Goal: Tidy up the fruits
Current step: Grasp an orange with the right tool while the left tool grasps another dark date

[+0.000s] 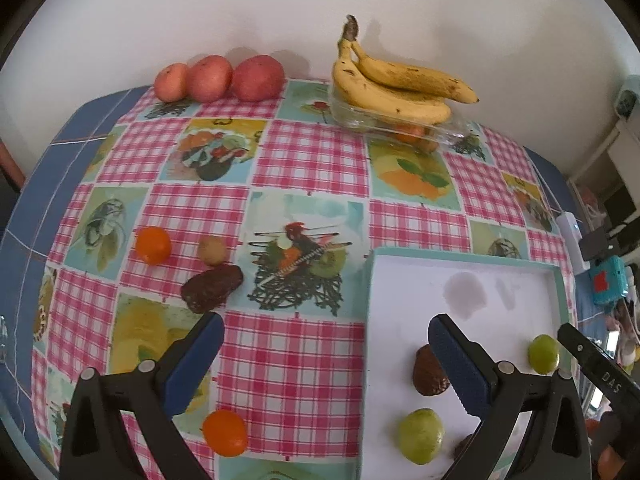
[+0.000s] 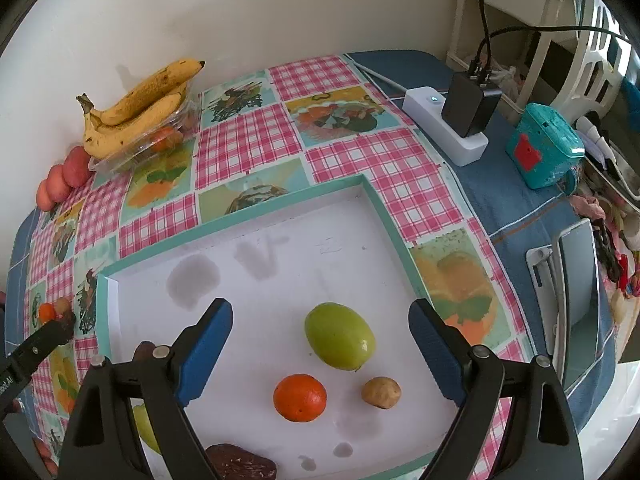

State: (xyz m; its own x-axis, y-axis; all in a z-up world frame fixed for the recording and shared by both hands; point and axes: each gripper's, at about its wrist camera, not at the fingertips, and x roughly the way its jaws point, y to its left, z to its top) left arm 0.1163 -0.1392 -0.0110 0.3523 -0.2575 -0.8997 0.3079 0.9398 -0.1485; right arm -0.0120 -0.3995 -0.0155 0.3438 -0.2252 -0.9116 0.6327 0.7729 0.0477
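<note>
both grippers stand spread and empty. the left gripper (image 1: 326, 364) straddles the white teal-rimmed tray (image 1: 460, 258); move it left over the dark brown wrinkled fruit (image 1: 212, 288) on the table's checked cloth (image 1: 312, 160), centre, then close gently. the right gripper (image 2: 320, 354) hovers over the tray.

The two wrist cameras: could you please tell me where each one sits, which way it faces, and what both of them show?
Left wrist: on the left gripper, tilted down at the checked tablecloth; its open blue fingers frame loose fruit and the white tray.
Right wrist: on the right gripper, tilted down into the tray; open fingers frame a green fruit.
Shared: the tray, the bananas and the red apples.
</note>
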